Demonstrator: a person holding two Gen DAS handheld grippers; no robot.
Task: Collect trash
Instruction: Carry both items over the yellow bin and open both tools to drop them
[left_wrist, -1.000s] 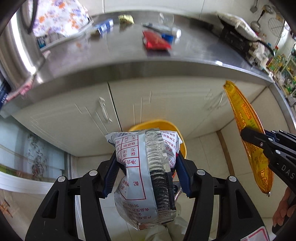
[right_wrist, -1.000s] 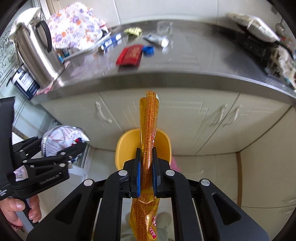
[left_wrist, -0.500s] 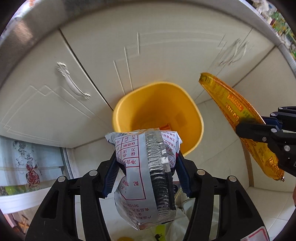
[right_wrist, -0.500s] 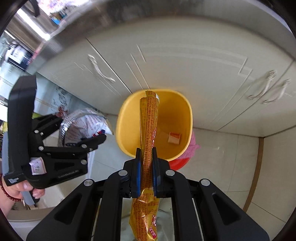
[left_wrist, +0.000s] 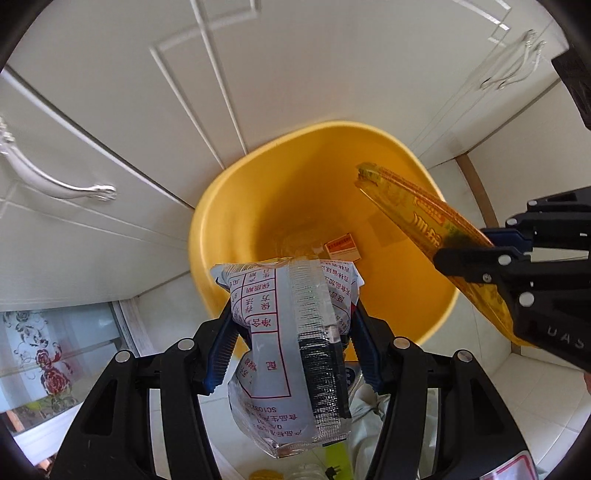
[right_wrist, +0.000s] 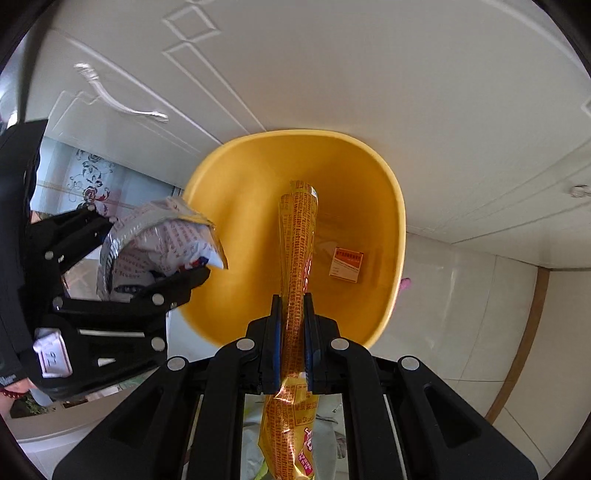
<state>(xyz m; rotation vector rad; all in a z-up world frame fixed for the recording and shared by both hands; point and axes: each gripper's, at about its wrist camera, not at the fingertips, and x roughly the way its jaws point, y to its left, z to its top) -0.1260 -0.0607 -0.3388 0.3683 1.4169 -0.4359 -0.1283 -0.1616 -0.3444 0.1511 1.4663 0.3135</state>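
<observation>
Both loads hang over the yellow bin: left gripper jaws clamp the silver packet, right gripper jaws pinch the orange wrapper, pointing into the bin's mouth.

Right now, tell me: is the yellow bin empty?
No. In the right wrist view a small orange and white box lies at the bottom of the yellow bin.
</observation>
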